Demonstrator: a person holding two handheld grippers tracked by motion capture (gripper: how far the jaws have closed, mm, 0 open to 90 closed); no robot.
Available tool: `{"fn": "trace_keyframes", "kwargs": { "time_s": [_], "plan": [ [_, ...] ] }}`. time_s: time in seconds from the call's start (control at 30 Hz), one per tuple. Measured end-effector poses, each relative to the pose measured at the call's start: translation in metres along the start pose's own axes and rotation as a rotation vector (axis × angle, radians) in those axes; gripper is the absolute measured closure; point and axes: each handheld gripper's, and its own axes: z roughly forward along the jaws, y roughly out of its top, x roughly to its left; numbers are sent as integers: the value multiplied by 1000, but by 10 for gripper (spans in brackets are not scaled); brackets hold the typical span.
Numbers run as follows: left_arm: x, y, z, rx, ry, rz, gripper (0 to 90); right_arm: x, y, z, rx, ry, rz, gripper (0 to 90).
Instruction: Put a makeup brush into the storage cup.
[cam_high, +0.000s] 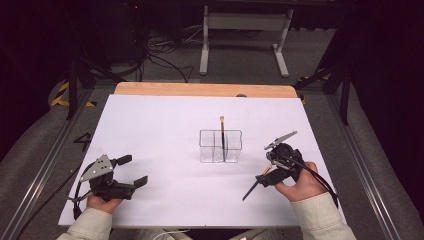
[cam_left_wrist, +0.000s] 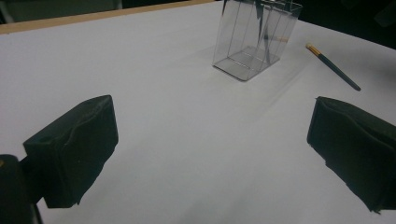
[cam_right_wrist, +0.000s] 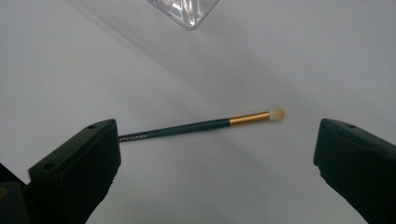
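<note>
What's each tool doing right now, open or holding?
Left tool: open, holding nothing.
Right tool: open, above the brush lying on the table, not gripping it.

Dark-handled, gold-banded brush (cam_right_wrist: 201, 125) on white table (cam_high: 160, 130); clear organizer (cam_high: 220, 146).

Cream ribbed sleeves (cam_high: 320, 212), blk grippers
</note>
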Motion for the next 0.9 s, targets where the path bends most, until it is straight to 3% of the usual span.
{"fn": "trace_keyframes", "kwargs": {
  "time_s": [0.37, 0.43, 0.63, 0.9],
  "plan": [
    [0, 0, 0, 0, -1, 6, 25, 0, -3, 11, 61, 8, 5, 0],
    [0, 0, 0, 0, -1, 11, 25, 1, -3, 15, 70, 40, 2, 0],
    [0, 0, 0, 0, -3, 8, 25, 0, -4, 22, 104, 58, 15, 0],
    [0, 0, 0, -2, -4, 3, 25, -3, -5, 34, 166, 120, 33, 0]
  ]
}}
